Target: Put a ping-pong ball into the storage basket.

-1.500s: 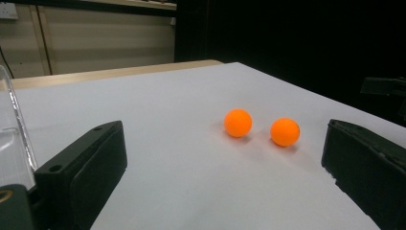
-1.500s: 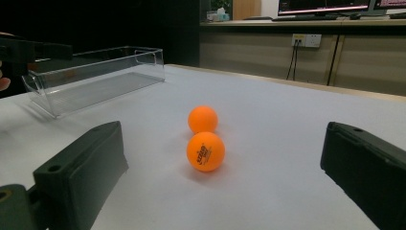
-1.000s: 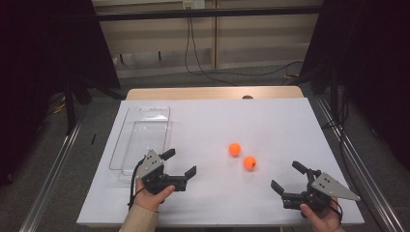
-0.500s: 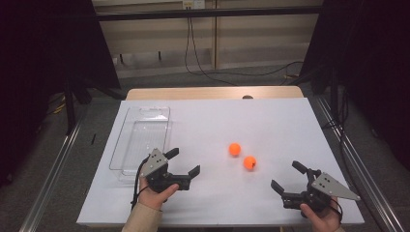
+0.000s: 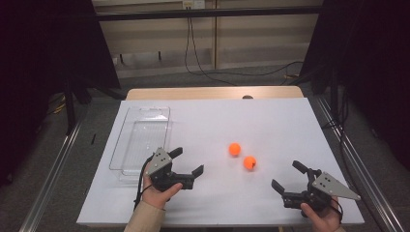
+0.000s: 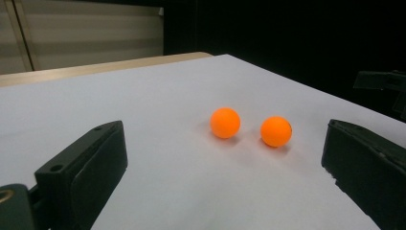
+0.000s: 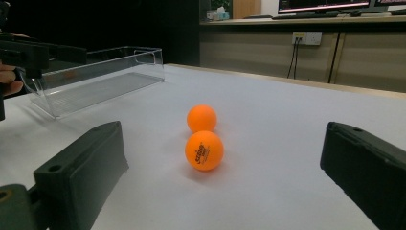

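Note:
Two orange balls lie close together on the white table top: one ball (image 5: 234, 149) farther back, the other ball (image 5: 250, 162) nearer and to the right. My left gripper (image 5: 188, 161) rests open on the table left of them, and its own view frames both balls (image 6: 225, 122) (image 6: 276, 131) between its fingers (image 6: 86, 167). At the front right, my right gripper (image 5: 286, 175) is open too, pointing at the balls. In its view the printed ball (image 7: 204, 150) is nearest, with the second ball (image 7: 201, 118) behind it. Neither gripper holds anything.
A clear plastic tray (image 5: 140, 140) lies lengthwise along the left side of the table, just behind the left gripper; its wall (image 7: 95, 79) shows in the right gripper view. The white top (image 5: 251, 116) ends at a wooden edge (image 5: 212, 93) at the back.
The left gripper has slid slightly to the right, toward the balls. The right gripper and both balls have stayed put.

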Demonstrator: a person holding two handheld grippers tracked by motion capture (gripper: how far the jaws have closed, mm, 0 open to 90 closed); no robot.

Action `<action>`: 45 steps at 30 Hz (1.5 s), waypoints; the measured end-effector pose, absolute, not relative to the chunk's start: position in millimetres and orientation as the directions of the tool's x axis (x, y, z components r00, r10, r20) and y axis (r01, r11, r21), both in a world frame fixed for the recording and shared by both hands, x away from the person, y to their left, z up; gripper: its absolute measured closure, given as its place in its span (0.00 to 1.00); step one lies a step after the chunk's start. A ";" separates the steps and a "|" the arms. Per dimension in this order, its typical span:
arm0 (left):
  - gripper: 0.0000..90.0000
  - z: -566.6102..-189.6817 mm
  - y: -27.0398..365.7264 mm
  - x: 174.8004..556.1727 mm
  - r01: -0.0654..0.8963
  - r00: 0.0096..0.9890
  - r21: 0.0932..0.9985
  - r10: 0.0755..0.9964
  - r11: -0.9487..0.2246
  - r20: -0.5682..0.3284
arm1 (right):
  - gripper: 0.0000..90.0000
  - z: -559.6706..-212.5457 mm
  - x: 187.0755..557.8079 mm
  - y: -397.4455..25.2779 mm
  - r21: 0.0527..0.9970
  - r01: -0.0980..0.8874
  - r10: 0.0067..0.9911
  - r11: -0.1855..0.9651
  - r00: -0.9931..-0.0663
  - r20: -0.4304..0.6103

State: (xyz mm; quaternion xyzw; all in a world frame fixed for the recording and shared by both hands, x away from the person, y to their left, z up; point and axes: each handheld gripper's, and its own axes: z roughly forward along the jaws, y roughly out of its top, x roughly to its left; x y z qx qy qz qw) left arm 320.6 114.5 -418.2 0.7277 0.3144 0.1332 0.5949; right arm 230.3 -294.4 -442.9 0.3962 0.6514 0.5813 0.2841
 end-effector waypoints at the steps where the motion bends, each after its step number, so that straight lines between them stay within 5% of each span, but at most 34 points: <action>1: 0.02 -418.4 113.9 321.1 0.295 0.769 0.950 0.615 -0.104 -0.172 | 0.01 -443.2 230.4 -294.5 0.982 0.187 0.847 0.012 -0.524 0.090; 45: 0.02 -428.8 71.8 332.0 0.327 0.807 0.930 0.562 -0.167 -0.183 | 0.01 -444.5 236.3 -295.1 0.982 0.189 0.843 0.015 -0.530 0.089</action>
